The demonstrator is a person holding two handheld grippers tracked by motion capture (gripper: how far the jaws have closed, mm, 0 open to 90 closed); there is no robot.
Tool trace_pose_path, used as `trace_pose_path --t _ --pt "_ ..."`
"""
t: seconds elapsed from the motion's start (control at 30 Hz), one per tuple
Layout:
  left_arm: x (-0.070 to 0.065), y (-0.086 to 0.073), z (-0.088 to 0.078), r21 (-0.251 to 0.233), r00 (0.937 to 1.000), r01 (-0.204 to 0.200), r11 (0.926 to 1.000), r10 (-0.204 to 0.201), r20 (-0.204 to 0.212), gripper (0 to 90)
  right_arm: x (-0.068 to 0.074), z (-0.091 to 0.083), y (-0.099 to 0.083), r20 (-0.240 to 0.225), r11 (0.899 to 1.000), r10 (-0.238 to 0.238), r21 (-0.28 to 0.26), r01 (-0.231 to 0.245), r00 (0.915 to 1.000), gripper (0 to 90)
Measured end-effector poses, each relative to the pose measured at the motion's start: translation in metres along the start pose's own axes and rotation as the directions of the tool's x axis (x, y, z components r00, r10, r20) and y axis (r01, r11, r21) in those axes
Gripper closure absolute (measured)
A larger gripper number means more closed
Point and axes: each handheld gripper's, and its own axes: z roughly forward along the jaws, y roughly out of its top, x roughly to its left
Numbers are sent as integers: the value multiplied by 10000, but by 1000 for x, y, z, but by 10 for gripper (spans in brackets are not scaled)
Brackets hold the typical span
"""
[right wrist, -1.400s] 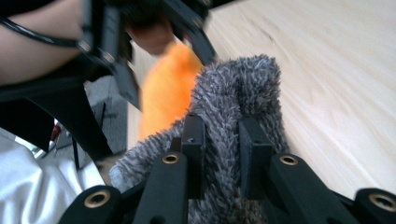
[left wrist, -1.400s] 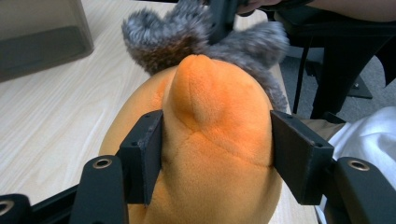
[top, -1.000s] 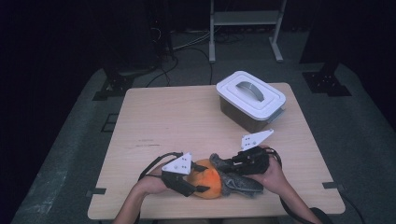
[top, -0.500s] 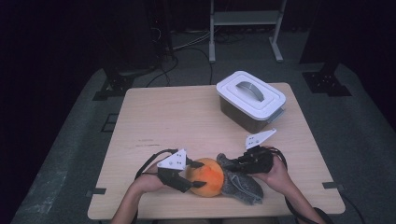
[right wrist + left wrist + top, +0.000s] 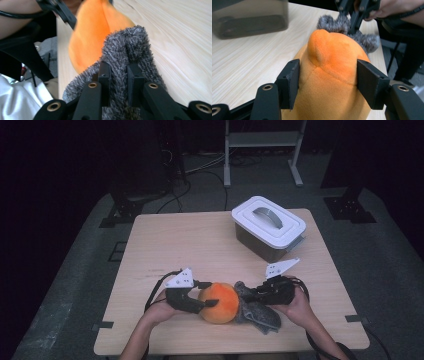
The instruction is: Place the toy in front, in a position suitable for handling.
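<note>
Gripping an orange plush toy (image 5: pixel 220 302) from its left side, the left gripper (image 5: pixel 207 294) has its two black jaws set against the toy's flanks; in the left gripper view the pads (image 5: pixel 290 82) press on both sides of the soft orange body (image 5: pixel 332 72), with a rounded bump of the toy rising between them. The jaws stand at a middling width, filled by the toy.

The right gripper (image 5: pixel 252 292) comes in from the opposite side and is clamped narrowly on a grey fuzzy cloth (image 5: pixel 257 310). In the right gripper view a fold of the grey cloth (image 5: pixel 130 47) is pinched between the two nearly closed jaws, bulging up above them, with the orange toy (image 5: pixel 95 32) just behind it.

The toy lies on the wooden table (image 5: pixel 200 240) near its front edge, about midway between the person's two hands, and the grey cloth touches the toy's right side and spreads toward the right hand (image 5: pixel 297 305). The left hand (image 5: pixel 160 307) holds its gripper low over the tabletop.

Well apart from all this, toward the far right of the table, stands a box with a white lid (image 5: pixel 267 220) and a grey handle on top; its lid is on.
</note>
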Motion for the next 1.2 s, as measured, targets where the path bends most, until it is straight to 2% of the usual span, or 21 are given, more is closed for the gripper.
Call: trace_pose_path --t 0.1,0.23,0.33,0.43,0.53,0.63,0.73,0.83,0.97,1.03,1.07,1.13,1.2 --pt "0 0 1 -54 9997 228 9997 -228 -84 382 -1 -2 -1 210 9999 90 -106 -88 9997 758" --pt "-1 2 6 -141 9986 433 9990 -437 -302 380 11 -4 10 243 9969 -380 -682 395 9990 758" --pt "-2 4 8 -144 9958 629 9979 -637 -661 376 16 0 12 410 9957 -656 -630 681 9970 756" --pt "-1 7 8 -159 9925 788 9968 -799 -921 376 10 1 8 416 9975 -374 -591 398 9984 756" --pt "1 7 8 -244 9880 1083 9938 -1104 -1077 373 4 0 5 653 9989 -135 -433 164 9978 755" --pt "0 8 10 -259 9878 1126 9933 -1148 -1054 373 6 -3 7 928 9973 -262 -656 323 9953 755" --pt "-2 10 15 -307 9869 1070 9938 -1099 -1185 372 14 -4 15 734 9916 -522 -1142 604 9959 754" --pt "-4 11 19 -553 9781 1169 9916 -1246 -1666 363 19 2 16 902 9915 -791 -963 878 9928 747" --pt "-2 9 18 -739 9707 1466 9864 -1579 -1810 368 10 2 10 1102 9956 -538 -699 617 9925 750" --pt "-1 9 17 -733 9709 1510 9858 -1618 -1763 369 5 1 6 1187 9975 -357 -556 426 9923 750" --pt "-1 8 17 -714 9730 1522 9858 -1621 -1644 371 2 0 5 1202 9981 -253 -527 319 9924 751" --pt "-2 8 17 -656 9777 1432 9875 -1514 -1457 374 1 -3 5 1211 9974 -141 -681 225 9925 752" --pt "-4 8 18 -546 9856 1253 9906 -1306 -1070 376 5 -5 8 1151 9947 -204 -981 318 9931 752"
